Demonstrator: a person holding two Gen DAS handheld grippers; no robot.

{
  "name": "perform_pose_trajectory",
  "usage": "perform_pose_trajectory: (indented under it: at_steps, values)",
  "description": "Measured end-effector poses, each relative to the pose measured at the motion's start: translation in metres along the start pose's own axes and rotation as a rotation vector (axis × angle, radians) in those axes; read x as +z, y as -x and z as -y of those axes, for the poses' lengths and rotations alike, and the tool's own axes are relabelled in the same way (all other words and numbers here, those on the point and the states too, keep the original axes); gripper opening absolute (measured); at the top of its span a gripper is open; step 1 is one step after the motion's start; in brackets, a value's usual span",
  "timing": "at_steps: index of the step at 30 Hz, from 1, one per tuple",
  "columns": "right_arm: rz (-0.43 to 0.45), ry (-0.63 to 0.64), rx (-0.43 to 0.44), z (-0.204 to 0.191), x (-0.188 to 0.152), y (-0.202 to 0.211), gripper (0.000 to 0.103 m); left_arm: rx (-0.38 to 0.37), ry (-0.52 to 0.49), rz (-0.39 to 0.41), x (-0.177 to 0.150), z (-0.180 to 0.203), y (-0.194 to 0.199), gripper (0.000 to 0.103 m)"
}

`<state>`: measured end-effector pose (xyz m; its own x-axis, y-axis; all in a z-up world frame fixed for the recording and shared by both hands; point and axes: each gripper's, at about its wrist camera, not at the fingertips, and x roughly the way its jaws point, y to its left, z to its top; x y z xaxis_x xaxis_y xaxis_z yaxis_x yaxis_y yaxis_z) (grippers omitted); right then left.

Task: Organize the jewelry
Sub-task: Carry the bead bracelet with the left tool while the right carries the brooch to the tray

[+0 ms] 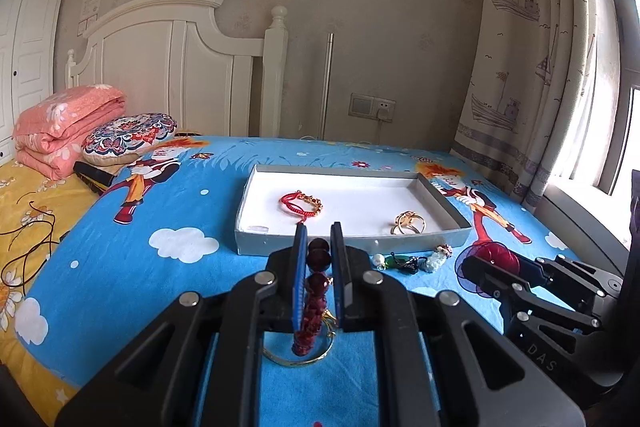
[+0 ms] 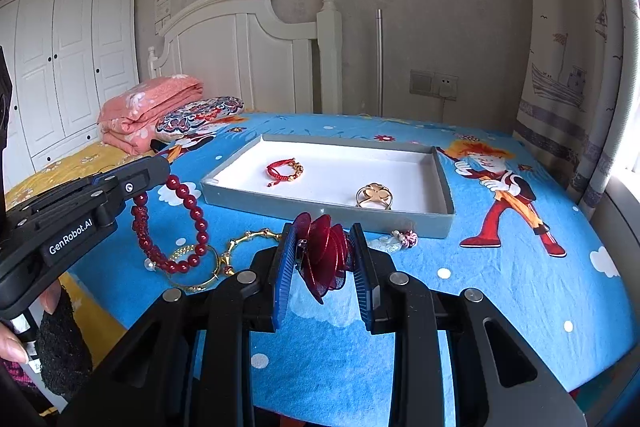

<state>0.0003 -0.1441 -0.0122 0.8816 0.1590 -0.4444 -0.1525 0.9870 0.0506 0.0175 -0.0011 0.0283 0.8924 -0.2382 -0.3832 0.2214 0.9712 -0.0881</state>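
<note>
Left wrist: left gripper (image 1: 319, 247) pinches red bead bracelet (image 1: 318, 259) (dangling).

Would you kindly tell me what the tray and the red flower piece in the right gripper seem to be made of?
Tray: likely cardboard, matte grey walls, white floor, thin folded edges.
Red flower piece: sheer, translucent red petals with darker rims, perhaps mesh over wire; the blue sheet shows through.

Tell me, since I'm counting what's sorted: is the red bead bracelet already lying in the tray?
No, the red bead bracelet hangs from the left hand-held gripper above the bedsheet, outside the tray.
</note>
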Motion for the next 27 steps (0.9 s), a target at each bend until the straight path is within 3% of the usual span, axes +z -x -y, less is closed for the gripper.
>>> perform_pose_trajectory:
  at_steps: [6,15,21,27]
  values:
    - [0.015,0.017,0.006,-0.006,0.001,0.012,0.028,-0.004,-0.02,0.007,-0.004,0.014,0.016,0.011]
    - [0.034,0.02,-0.011,-0.008,0.001,0.02,0.028,0.057,-0.007,-0.012,-0.014,0.016,0.022,0.011]
    - [0.04,0.009,-0.045,-0.004,0.007,0.015,0.028,0.1,-0.007,-0.014,-0.01,0.016,0.013,0.011]
    - [0.04,0.0,-0.074,0.005,0.024,-0.005,0.028,0.078,-0.021,-0.031,0.007,0.018,-0.013,0.011]
